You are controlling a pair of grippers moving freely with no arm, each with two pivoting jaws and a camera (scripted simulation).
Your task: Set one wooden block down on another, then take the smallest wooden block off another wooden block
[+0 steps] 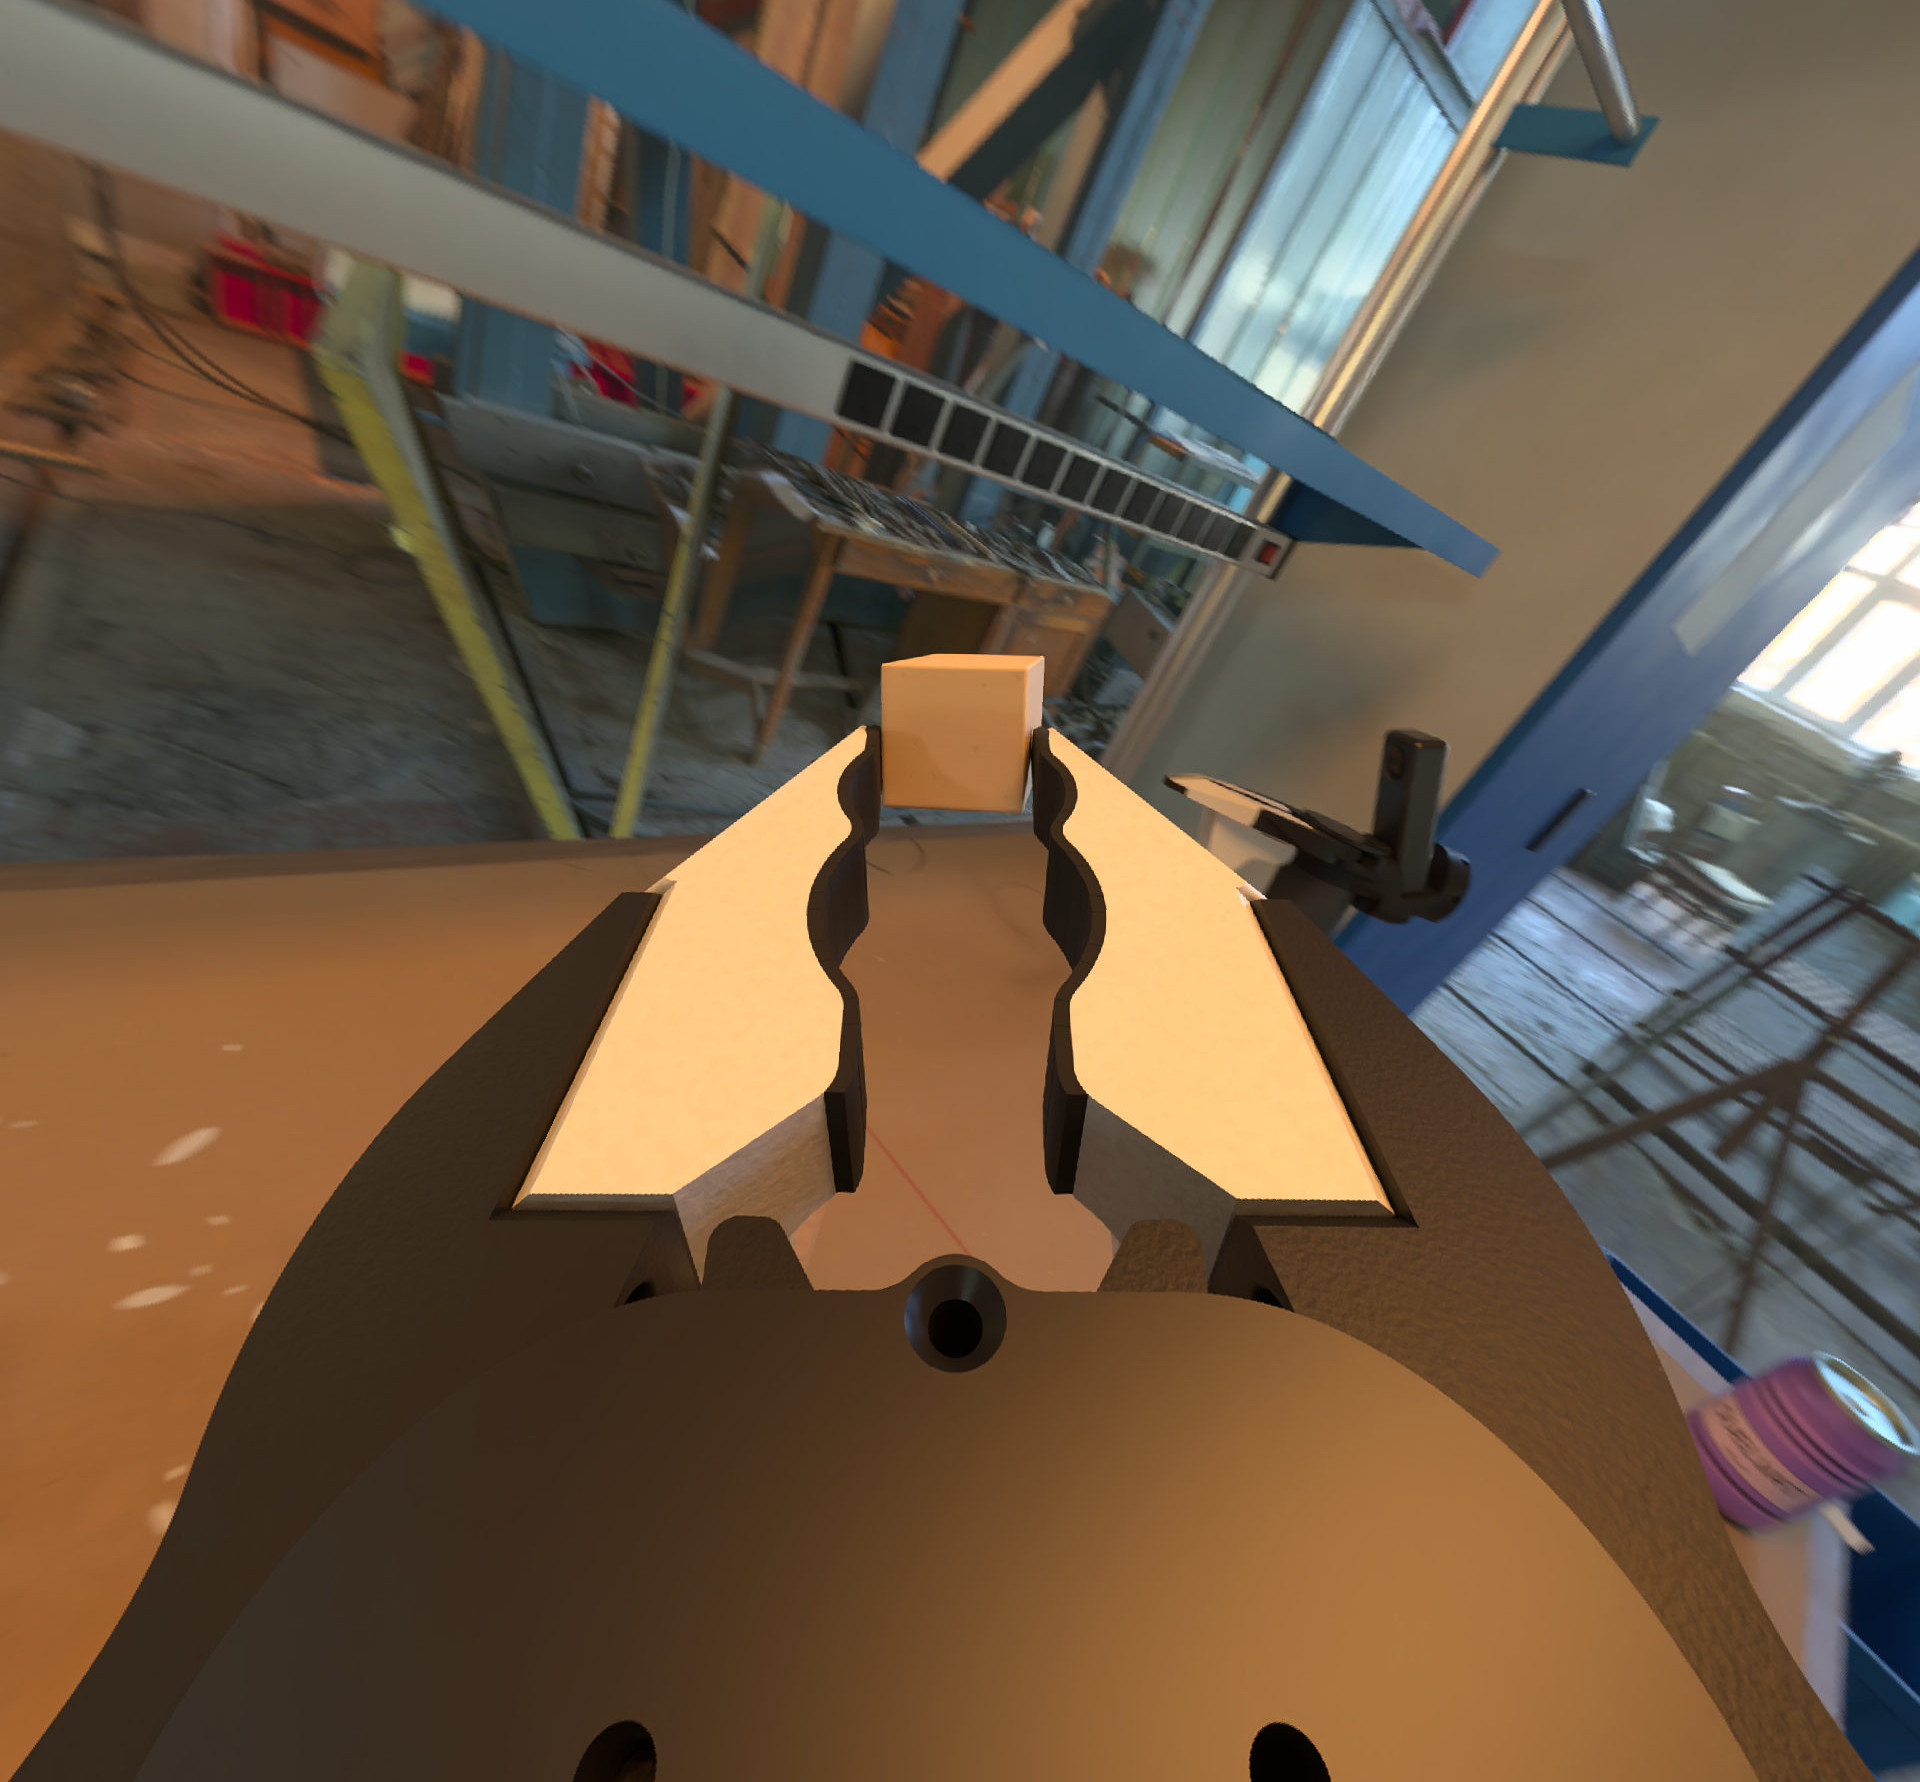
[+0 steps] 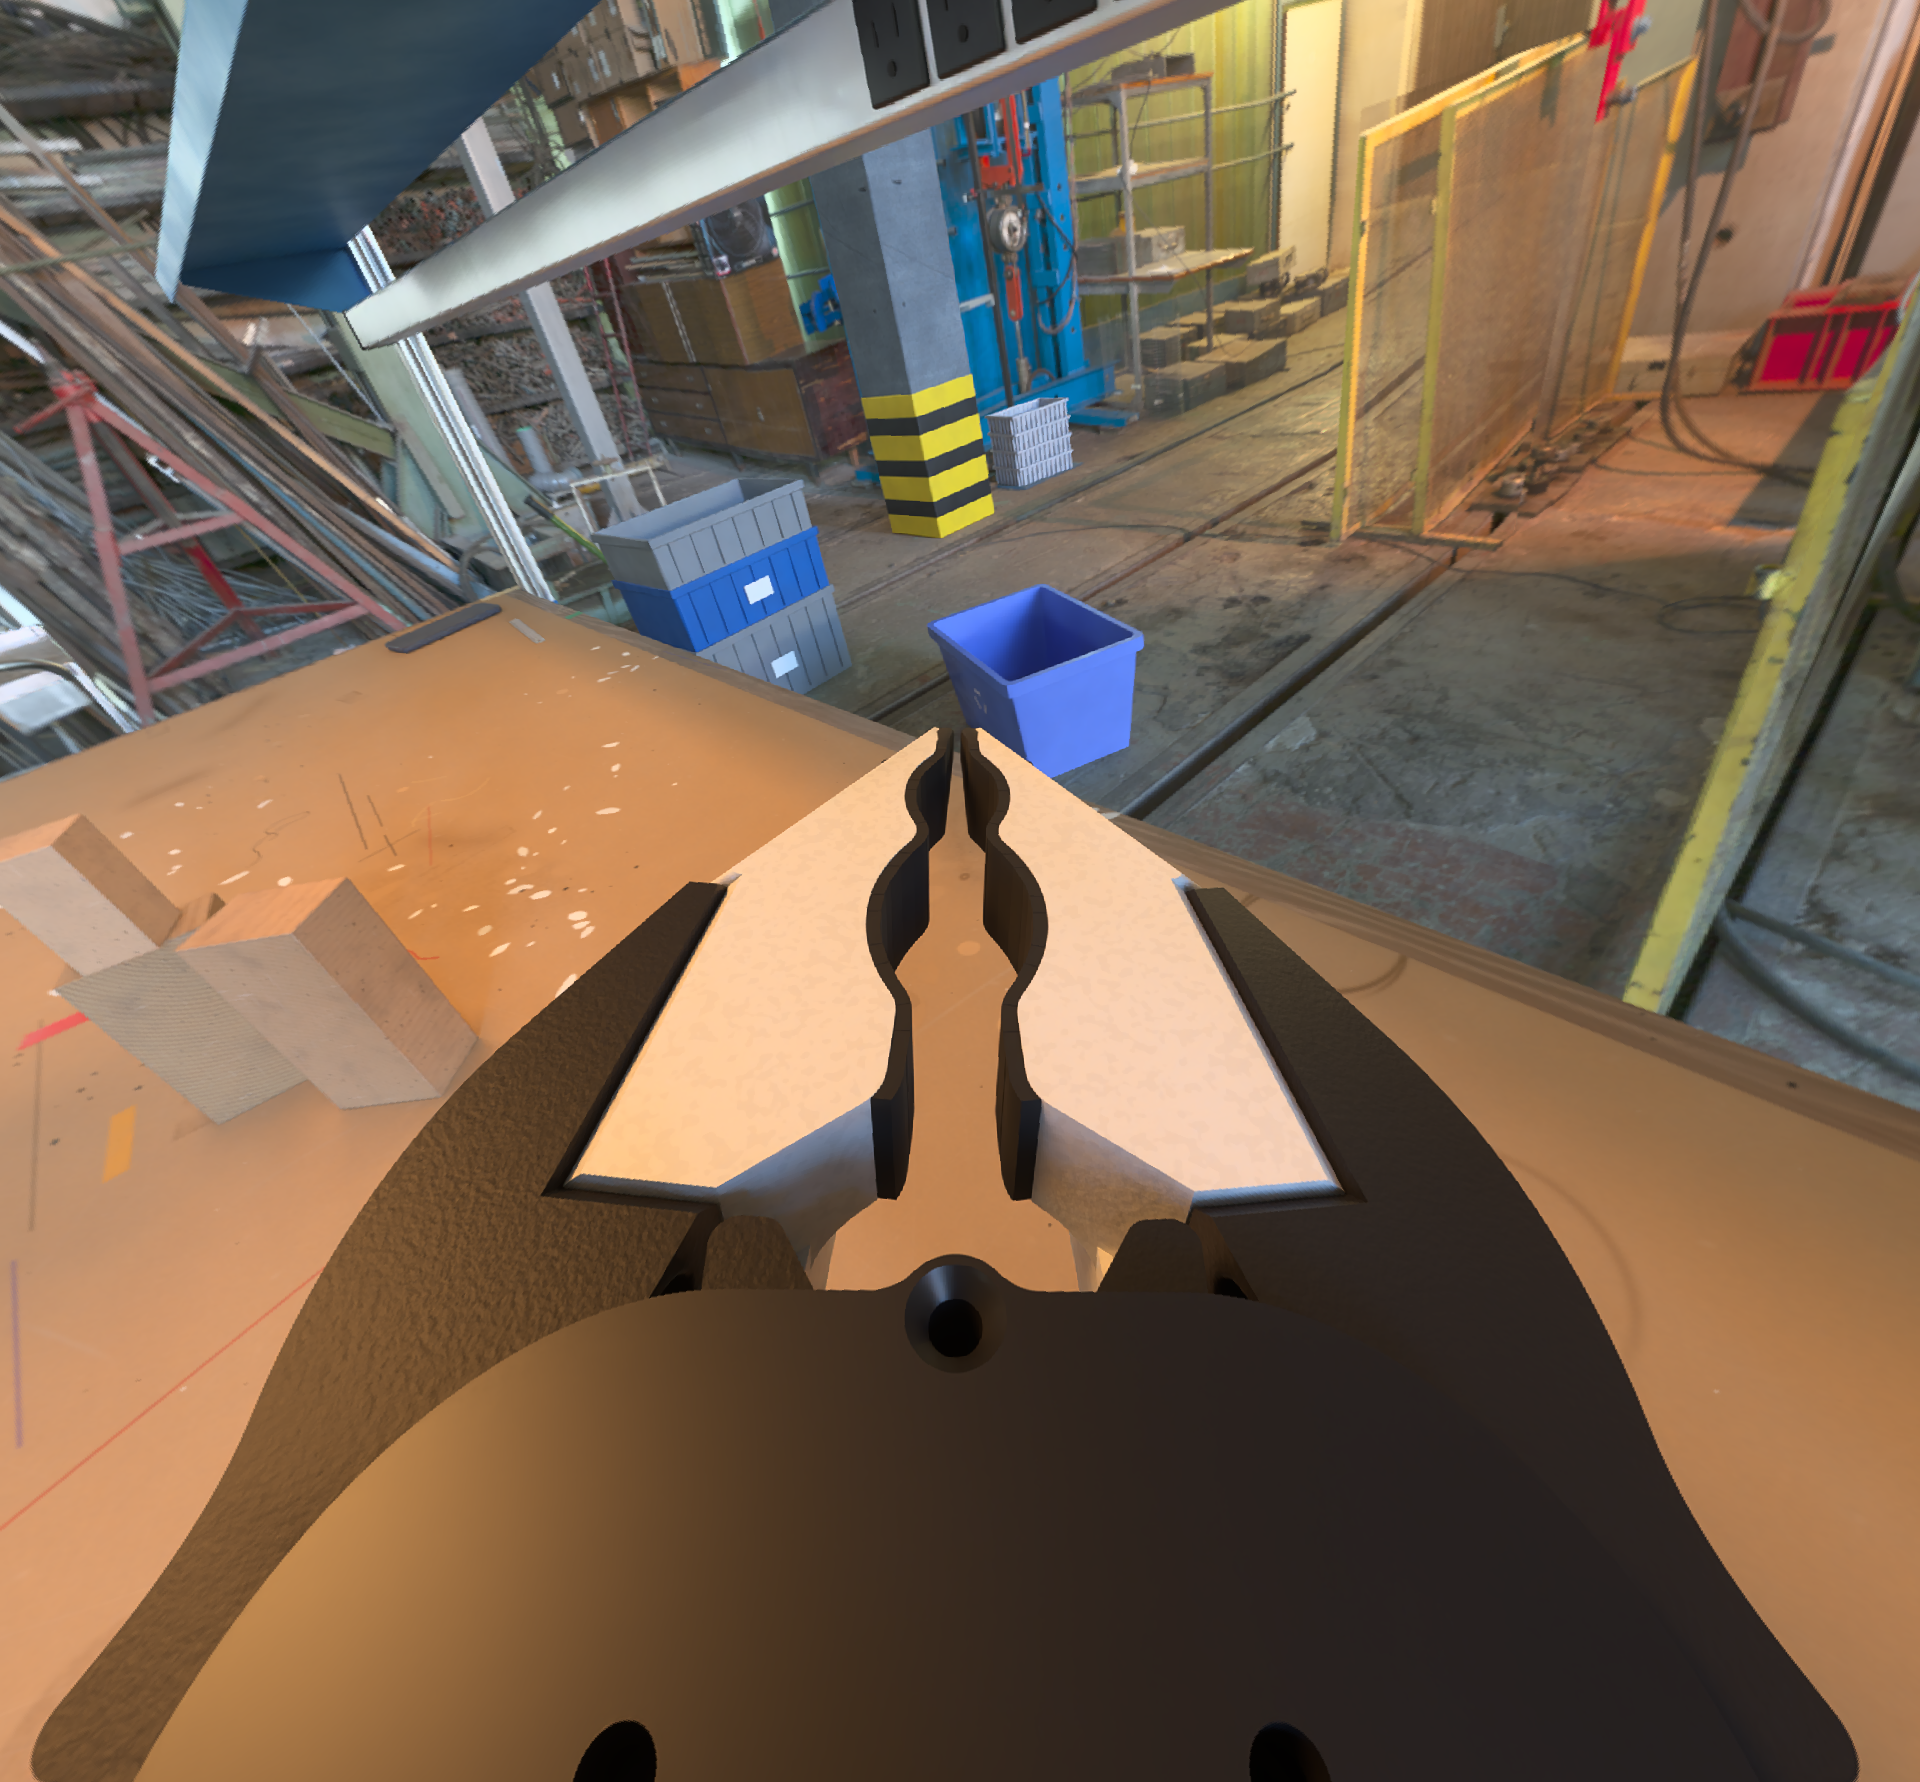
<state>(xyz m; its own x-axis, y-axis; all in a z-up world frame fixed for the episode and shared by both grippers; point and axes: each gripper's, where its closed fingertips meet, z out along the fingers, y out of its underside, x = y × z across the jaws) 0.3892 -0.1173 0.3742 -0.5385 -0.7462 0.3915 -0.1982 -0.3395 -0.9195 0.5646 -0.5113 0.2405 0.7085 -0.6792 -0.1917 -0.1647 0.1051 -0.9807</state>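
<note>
Gripping small wooden cube (image 1: 961, 745) at its flat sides, left gripper (image 1: 956, 756) fingers half-closed, clear above bench (image 1: 312, 1057); rigid, light, likely smooth. Right gripper (image 2: 956, 745) nearly closed, empty.

Tabletop (image 2: 436, 797): I see brown board, paint-flecked.
On it: two pale wooden blocks (image 2: 343, 984) — side by side, touching.

right tool (image 2: 956, 745) closed, empty | wooden blocks (image 2: 312, 994) left on table (image 2: 520, 797)
</note>
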